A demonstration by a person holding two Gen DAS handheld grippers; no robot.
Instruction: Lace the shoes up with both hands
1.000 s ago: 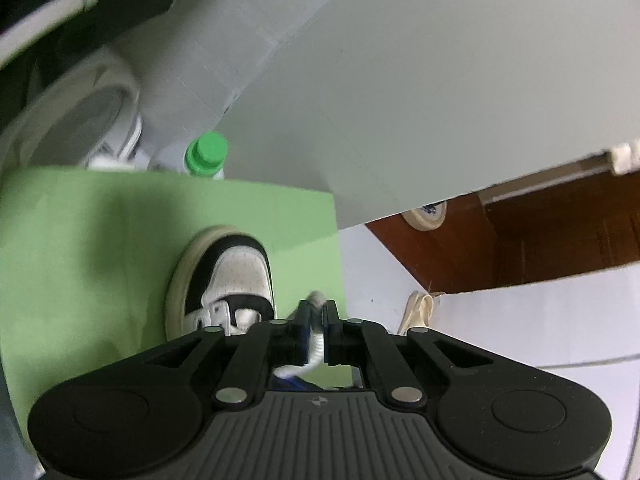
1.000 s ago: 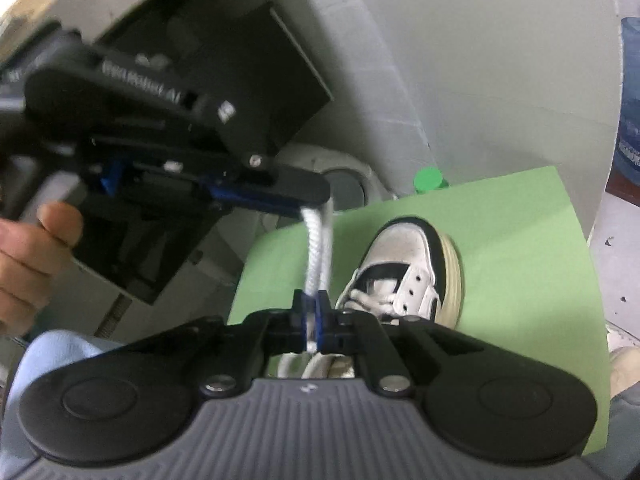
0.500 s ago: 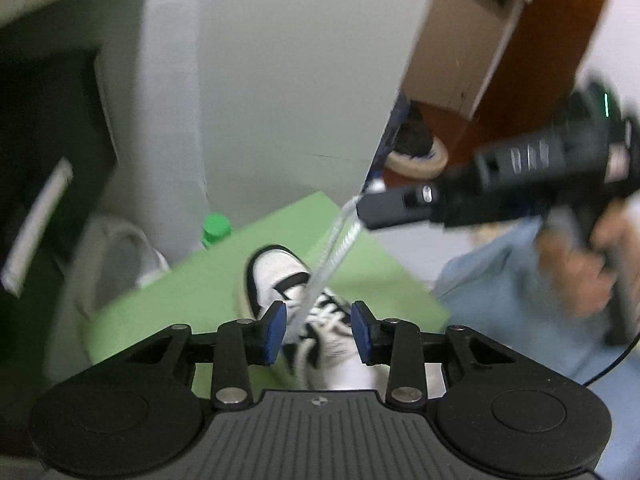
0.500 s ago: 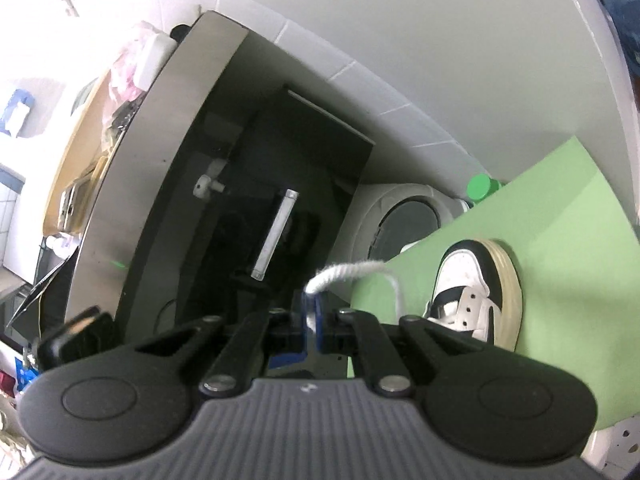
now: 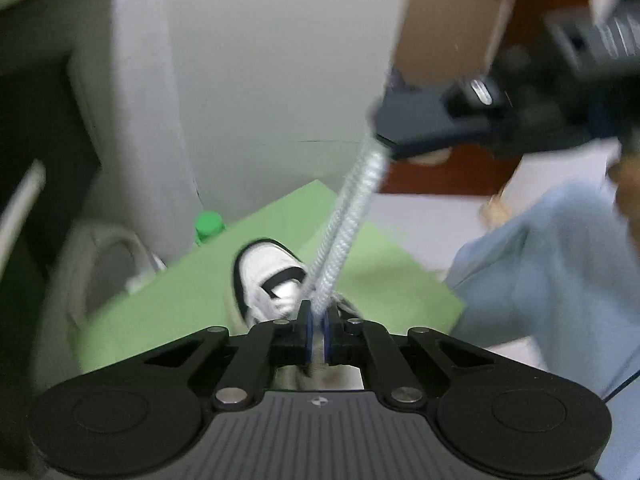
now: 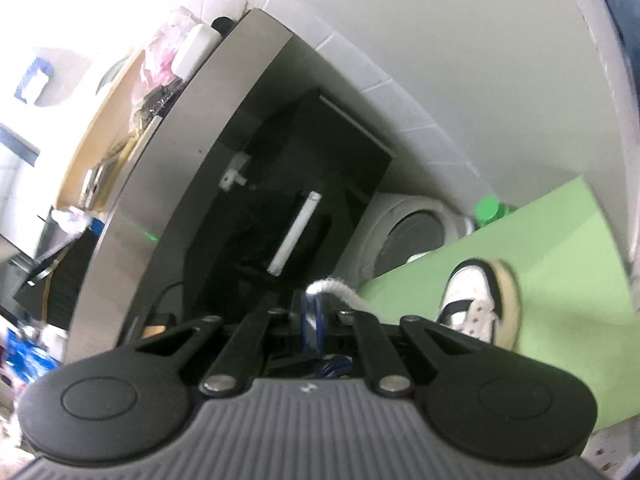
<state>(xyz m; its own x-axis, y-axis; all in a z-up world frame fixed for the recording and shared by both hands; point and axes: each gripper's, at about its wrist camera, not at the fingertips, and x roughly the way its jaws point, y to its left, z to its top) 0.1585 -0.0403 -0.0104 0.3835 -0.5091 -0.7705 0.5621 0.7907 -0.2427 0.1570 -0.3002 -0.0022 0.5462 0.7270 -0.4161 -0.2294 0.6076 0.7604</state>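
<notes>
Bottle cap: a round green plastic cap [image 5: 208, 227] stands at the far left edge of the mat, beside a white round appliance [image 5: 105, 268].
Mat: a flat light green mat [image 5: 180, 304] lies on the floor under the shoe.
Shoe: a white and black leather sneaker [image 5: 269, 285] rests on the mat, toe pointing away.
Left gripper: the black left gripper [image 5: 316, 330] is closed on the lace, blue pads pressing it.
Lace: a thick white woven shoelace [image 5: 346, 224] runs doubled and taut, up to the right.
Right gripper: the black right gripper [image 6: 311, 316] pinches the lace end; its jaws have just been opening slightly, with the lace between them.
Person: a light blue sleeve [image 5: 552, 280] is at the right.
</notes>
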